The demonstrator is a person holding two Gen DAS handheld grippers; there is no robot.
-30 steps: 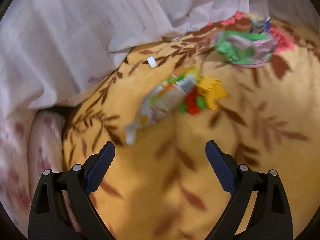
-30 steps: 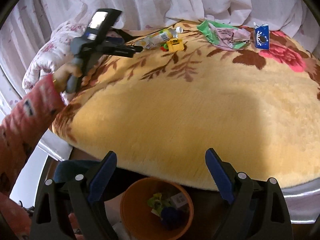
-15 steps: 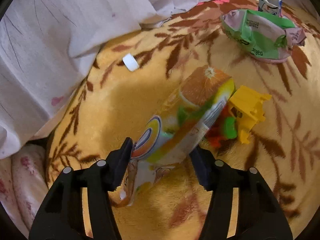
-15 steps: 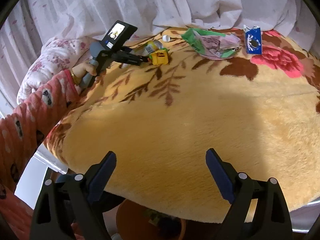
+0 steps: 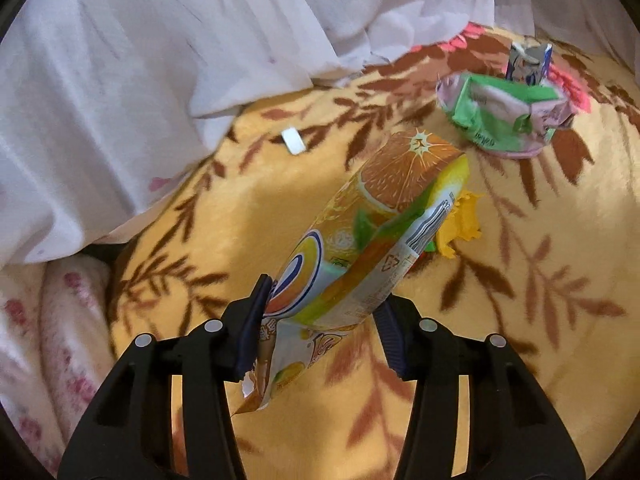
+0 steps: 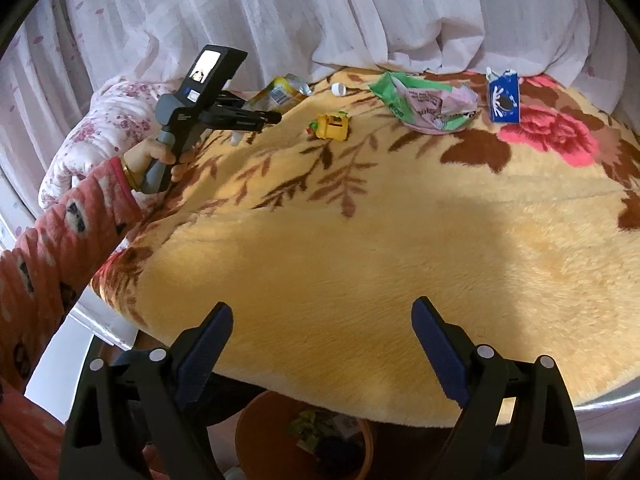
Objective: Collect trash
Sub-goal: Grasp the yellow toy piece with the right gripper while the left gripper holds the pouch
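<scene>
The left gripper holds an orange juice pouch above the yellow floral blanket, its jaws closing on it.

Just behind the pouch lies a yellow toy, and farther back a white cap, a crumpled green and pink wrapper and a small blue cookie carton. The right gripper hangs wide and empty over the blanket edge, above an orange bin with trash inside. White curtains close the far side.
</scene>
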